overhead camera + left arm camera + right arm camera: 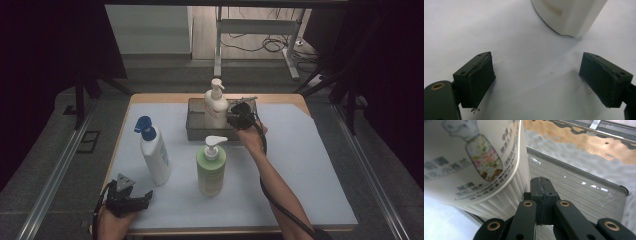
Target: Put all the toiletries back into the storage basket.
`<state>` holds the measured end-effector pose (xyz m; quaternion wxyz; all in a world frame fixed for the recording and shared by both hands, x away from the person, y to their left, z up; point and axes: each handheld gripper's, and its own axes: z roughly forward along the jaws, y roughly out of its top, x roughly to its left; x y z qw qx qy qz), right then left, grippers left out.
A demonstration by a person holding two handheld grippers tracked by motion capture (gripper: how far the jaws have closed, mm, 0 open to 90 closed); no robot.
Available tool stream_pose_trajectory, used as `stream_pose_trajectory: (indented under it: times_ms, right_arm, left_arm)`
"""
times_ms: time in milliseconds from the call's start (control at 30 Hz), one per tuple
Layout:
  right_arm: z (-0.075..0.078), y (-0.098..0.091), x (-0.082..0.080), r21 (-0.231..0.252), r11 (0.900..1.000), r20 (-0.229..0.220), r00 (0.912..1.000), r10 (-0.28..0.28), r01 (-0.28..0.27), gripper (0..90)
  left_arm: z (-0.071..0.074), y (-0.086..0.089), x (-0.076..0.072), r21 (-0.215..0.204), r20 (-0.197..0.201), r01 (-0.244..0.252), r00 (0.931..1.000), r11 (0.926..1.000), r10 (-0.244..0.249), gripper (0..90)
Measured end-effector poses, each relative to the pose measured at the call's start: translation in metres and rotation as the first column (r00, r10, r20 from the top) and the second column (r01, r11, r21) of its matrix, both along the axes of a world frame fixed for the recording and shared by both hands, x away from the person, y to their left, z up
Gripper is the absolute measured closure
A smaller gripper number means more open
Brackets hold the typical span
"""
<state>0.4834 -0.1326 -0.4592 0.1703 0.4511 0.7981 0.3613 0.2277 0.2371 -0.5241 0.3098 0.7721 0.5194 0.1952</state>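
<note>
A cream pump bottle (216, 106) stands upright in the grey tray (196, 131), nozzle pointing toward the tray's right side. The right gripper (235, 119), jaws pressed together holding nothing, sits just beside it. The left gripper (142, 200), far from the tray, has its jaws apart.

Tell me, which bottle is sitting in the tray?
The white bottle with the white pump, at the far side. The blue-topped bottle and green bottle stand outside the tray.

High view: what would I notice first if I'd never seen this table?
Three pump bottles: a blue-capped bottle at the left, a green bottle in the middle, and a white bottle standing in the grey tray at the back. The right gripper, jaws shut, sits beside the white bottle.
</note>
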Motion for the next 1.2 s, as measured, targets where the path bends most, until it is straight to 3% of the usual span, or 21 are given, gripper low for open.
stream_pose_trajectory:
  times_ms: [1200]
  right_arm:
    - [-0.001, 0.049, -0.002, -0.003, 0.9971, 0.0, 0.9971, 0.076, -0.076, 89.8]
  left_arm:
    - [0.0, 0.0, 0.0, -0.002, 0.0, 0.0, 1.0, 1.0, 0.0, 12.3]
